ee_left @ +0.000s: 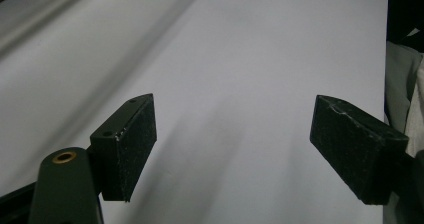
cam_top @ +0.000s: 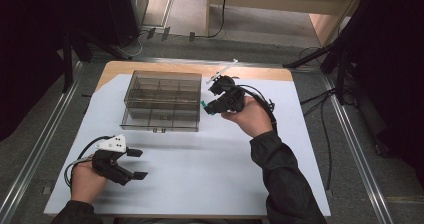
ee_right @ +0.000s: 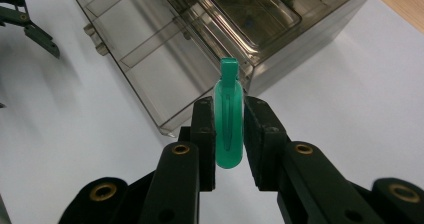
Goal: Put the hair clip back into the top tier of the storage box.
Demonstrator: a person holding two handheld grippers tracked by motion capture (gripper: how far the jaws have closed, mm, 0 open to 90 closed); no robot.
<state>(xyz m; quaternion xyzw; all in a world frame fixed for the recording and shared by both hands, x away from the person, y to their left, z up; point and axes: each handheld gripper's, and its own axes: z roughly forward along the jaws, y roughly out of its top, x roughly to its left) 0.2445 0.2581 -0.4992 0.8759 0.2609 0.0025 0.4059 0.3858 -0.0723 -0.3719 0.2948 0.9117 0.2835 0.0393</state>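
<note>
Covering wooden table: white sheet; grey floor around.

I am finding no readable text, label, brand, number or sign anywhere I am looking.
</note>
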